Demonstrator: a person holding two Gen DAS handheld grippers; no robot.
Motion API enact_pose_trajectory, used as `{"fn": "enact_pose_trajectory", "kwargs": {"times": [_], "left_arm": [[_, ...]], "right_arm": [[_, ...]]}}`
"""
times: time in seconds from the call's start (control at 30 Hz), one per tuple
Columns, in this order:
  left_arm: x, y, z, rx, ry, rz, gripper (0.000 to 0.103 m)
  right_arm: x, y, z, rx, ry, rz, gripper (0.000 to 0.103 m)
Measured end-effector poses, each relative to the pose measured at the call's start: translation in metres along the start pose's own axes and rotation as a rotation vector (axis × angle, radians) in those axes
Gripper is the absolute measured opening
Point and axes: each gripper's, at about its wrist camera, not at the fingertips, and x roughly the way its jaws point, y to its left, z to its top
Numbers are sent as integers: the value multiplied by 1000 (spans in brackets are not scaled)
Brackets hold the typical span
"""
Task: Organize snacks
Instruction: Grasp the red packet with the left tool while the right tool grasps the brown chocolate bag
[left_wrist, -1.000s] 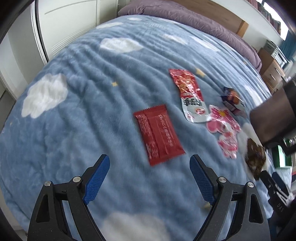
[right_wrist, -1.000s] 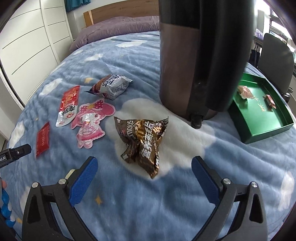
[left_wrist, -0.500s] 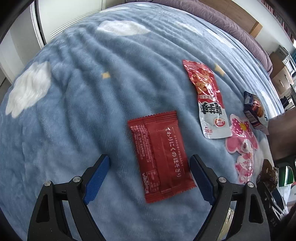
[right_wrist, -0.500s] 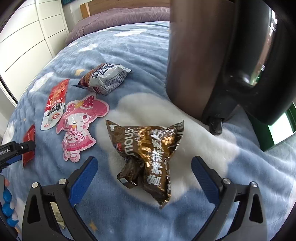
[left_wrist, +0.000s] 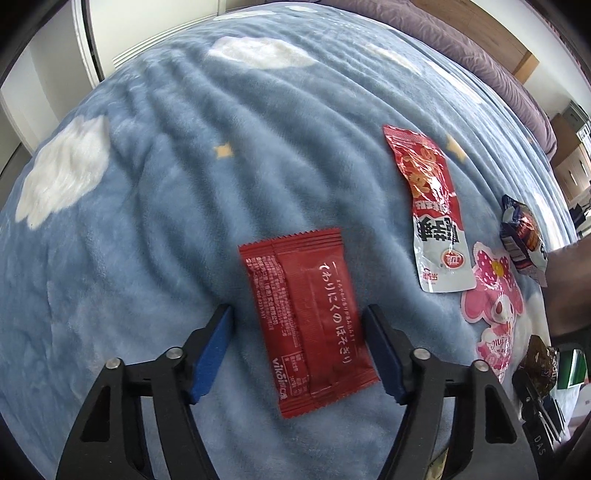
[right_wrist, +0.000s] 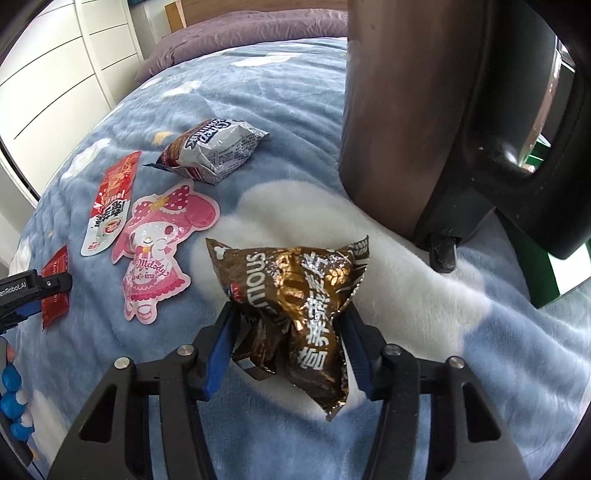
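1. A bedroom: a blue fleece blanket (left_wrist: 155, 229) with white clouds and small yellow stars covers the bed, with white cupboard doors to one side and a purple pillow at the head.
2. The left gripper (left_wrist: 299, 343) is low over a flat red packet (left_wrist: 308, 317); its jaws stand open, one blue pad on each long side of the packet, the right one at or just touching the edge, the left one apart.
3. The right gripper (right_wrist: 290, 345) has its jaws drawn in against a crumpled brown foil bag (right_wrist: 295, 299) lying on a white cloud patch; they seem to pinch its lower half.
4. The step in hand looks like a double pick-up. The left jaws need to close across the thin packet, which may slide or buckle on the soft fleece. Both snacks then likely go to the green tray (right_wrist: 546, 291), partly hidden behind a dark wheeled object (right_wrist: 424, 122).
5. Legible writing: "vikoi" and Japanese script on the red packet; "TIOUS" and Chinese characters on the brown bag; "Melody" on a pink character pouch (right_wrist: 159, 251).
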Motion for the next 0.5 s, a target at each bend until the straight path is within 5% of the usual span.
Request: {"fn": "enact_pose_trajectory", "kwargs": {"times": [0.2,0.5], "left_arm": [[-2,6,1,-11,-4,11,40],[-9,10,-1,-5,-26,-7,35]], "right_arm": [[-1,0,-1,-13,-8,14,38],[-8,0,-3,-22,-27,27,32]]}}
